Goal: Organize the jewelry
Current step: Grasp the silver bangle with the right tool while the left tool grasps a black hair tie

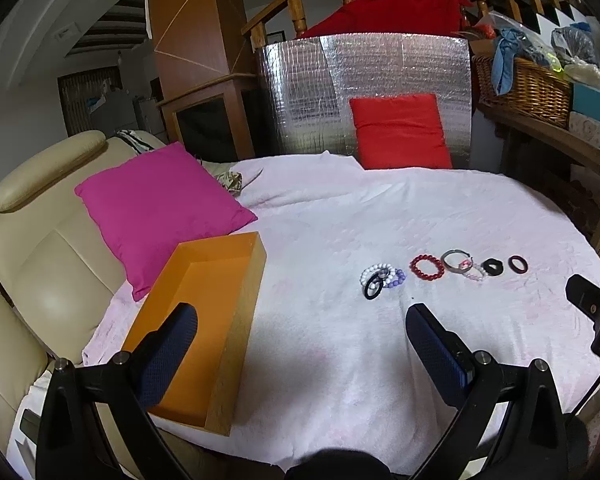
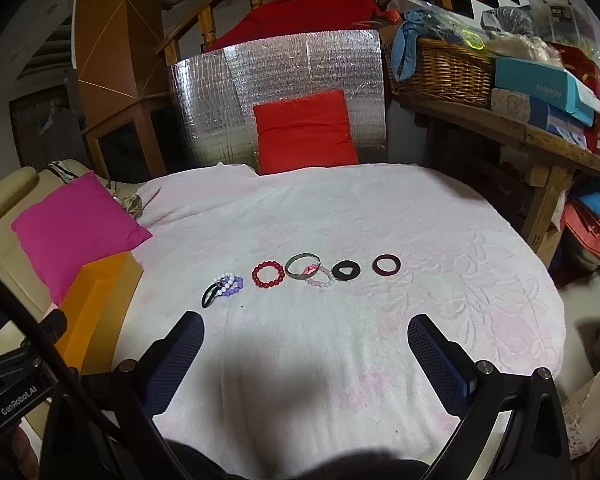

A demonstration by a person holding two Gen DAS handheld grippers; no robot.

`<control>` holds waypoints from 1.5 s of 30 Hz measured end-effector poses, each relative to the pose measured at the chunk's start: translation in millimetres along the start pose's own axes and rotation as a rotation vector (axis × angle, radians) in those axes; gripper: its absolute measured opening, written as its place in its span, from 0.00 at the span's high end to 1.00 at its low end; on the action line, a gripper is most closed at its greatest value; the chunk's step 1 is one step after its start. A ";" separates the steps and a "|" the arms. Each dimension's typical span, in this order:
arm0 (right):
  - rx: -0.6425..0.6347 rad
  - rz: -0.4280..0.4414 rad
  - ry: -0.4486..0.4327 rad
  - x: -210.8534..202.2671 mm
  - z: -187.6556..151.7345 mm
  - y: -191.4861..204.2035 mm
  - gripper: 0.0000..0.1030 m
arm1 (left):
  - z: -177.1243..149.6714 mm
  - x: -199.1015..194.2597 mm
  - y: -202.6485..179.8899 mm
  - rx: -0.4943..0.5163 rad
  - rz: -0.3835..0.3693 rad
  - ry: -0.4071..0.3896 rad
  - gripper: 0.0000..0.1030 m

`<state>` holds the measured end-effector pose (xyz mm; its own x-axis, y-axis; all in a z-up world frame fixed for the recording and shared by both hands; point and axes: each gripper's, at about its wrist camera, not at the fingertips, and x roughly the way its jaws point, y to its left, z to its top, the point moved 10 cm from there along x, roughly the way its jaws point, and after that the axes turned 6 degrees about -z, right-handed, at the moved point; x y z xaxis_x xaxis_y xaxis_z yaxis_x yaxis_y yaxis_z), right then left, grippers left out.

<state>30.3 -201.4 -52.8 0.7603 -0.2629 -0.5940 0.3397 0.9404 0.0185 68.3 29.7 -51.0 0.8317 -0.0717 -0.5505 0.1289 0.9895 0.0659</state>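
A row of jewelry lies on the pale pink cloth. From left: a cluster of white and purple bead bracelets with a black ring, a red bead bracelet, a metal bangle overlapping a pink bead bracelet, a black ring, and a dark maroon ring. An open orange box sits at the left. My left gripper and right gripper are both open, empty, short of the row.
A magenta cushion lies behind the box on a cream sofa. A red cushion leans on a silver foil panel at the back. A wooden bench with a wicker basket and boxes stands at right.
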 end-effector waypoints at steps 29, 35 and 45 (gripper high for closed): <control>0.529 0.430 0.483 245.2 -11.1 -4.0 0.25 | -37.7 223.4 -25.6 0.007 -0.218 0.353 0.00; 0.520 0.407 0.448 260.5 7.2 -8.9 0.25 | -33.8 260.6 -59.6 0.067 -0.285 0.372 0.01; 0.404 0.391 0.438 299.7 27.3 0.5 0.25 | -45.2 287.8 -81.7 0.097 -0.370 0.425 0.74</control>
<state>273.4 -285.6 -208.9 0.6050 0.2677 -0.7499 0.3305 0.7724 0.5424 272.8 -66.1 -252.4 0.4344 -0.3342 -0.8364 0.4355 0.8908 -0.1297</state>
